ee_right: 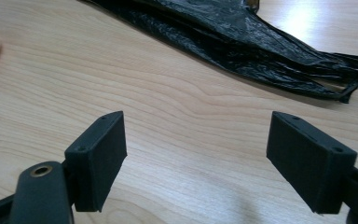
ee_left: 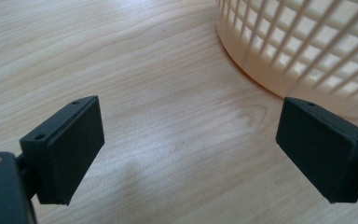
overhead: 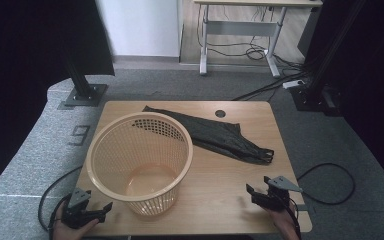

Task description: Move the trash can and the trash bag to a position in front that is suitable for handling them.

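Observation:
A peach plastic mesh basket (overhead: 139,161) stands upright on the left half of the wooden table (overhead: 225,195). Behind it, a flat black plastic bag (overhead: 215,134) lies slantwise towards the right, handles at its near right end. My left gripper (overhead: 104,210) rests at the table's front left corner, open and empty, just left of the basket (ee_left: 307,46). Over at the front right, my right gripper (overhead: 256,189) is open too, nothing between its jaws, with the bag (ee_right: 242,37) a short way ahead of it.
A round cable hole (overhead: 220,113) sits near the table's far edge. Grey carpet surrounds the table, with black cables (overhead: 330,185) on the floor at the right, stand bases at both far corners and a white desk frame (overhead: 240,40) behind.

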Motion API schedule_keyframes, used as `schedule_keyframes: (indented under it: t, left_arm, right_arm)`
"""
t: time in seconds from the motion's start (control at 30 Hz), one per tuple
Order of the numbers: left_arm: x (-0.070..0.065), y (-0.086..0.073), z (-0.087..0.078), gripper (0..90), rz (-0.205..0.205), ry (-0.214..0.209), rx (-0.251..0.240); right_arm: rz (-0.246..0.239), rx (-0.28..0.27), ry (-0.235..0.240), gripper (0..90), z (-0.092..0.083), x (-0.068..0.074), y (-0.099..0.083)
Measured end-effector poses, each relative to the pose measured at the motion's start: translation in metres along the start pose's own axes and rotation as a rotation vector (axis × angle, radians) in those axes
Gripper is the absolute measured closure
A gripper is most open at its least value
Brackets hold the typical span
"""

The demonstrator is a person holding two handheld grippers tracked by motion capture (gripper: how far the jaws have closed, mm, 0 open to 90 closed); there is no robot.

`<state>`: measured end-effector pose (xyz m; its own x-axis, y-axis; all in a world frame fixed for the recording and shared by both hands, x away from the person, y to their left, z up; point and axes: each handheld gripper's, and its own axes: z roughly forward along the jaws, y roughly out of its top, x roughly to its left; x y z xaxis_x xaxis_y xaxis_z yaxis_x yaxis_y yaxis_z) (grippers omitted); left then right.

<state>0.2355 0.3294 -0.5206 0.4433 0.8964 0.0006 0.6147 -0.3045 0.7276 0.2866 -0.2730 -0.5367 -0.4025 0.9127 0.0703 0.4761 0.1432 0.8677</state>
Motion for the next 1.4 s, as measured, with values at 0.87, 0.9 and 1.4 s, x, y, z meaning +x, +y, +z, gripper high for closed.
schedule_keyframes:
  t: [0.87, 0.9, 1.4]
  left_arm:
    - [-0.061, 0.042, -0.011, 9.1, 0.305, -0.337, -0.086]
    - [-0.061, 0.044, -0.01, 9.4, 0.311, -0.339, -0.085]
    - [-0.088, 0.078, 0.023, 11.0, 0.392, -0.358, -0.066]
  right_arm:
    - [-0.036, 0.036, 0.007, 19.9, 0.006, -0.001, -0.002]
    - [-0.04, 0.037, 0.011, 19.9, 0.006, -0.001, -0.003]
    - [-0.099, 0.039, 0.066, 20.2, 0.005, 0.005, -0.003]
